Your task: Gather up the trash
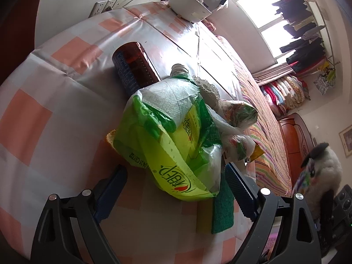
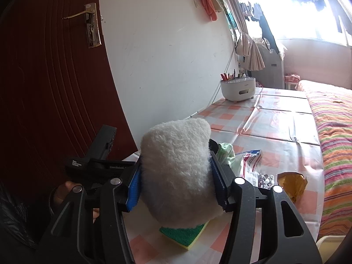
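Jaws clamped on a fluffy white plush toy (image 2: 178,176), the right gripper (image 2: 176,187) holds it above the checked table (image 2: 275,121); the left gripper (image 1: 173,189), jaws wide and empty, faces a green-and-yellow plastic bag (image 1: 171,145) lying near a brown bottle (image 1: 134,68) and a green-and-yellow sponge (image 1: 222,211). The step looks like reaching for the bag; next, the fingers (image 1: 237,189) must straddle its crumpled film and close.

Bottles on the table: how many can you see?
2. A brown bottle lies behind the green plastic bag; a white-capped one pokes out beside it. More may be hidden.
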`<state>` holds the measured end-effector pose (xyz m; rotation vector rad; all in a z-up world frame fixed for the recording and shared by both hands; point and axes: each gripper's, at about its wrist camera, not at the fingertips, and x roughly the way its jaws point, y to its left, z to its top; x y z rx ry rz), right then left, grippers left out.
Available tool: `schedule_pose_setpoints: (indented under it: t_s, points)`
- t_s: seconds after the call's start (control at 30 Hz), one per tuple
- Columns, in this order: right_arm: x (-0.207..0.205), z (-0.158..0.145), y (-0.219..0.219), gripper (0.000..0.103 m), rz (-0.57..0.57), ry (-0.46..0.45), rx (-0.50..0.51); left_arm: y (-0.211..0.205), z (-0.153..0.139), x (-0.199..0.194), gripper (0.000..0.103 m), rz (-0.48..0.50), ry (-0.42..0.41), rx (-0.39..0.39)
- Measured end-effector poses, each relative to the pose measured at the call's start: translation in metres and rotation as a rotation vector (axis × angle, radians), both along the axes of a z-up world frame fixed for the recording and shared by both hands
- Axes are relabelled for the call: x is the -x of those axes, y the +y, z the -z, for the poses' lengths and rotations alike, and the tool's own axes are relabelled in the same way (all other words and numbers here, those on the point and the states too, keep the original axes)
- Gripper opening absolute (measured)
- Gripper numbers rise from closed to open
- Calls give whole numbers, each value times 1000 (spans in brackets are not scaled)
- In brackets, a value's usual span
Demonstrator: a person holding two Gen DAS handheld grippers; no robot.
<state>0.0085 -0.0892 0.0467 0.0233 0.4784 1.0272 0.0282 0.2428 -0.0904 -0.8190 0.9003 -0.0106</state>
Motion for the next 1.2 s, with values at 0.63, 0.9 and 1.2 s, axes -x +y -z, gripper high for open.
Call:
schedule_pose_setpoints:
  t_s: [0.63,0.9,1.2]
  points:
    - [-1,-8,-53,54,131,-20,-89,-38,-38,5,14,-25,-157,-335]
    - [-1,-8,-70,54,193,-32,-98,-54,-60,13,14,-32,-239,-406]
    - [1,-4,-108,54,320,-61,-84,-99,-76,7,14,67,-305,-454]
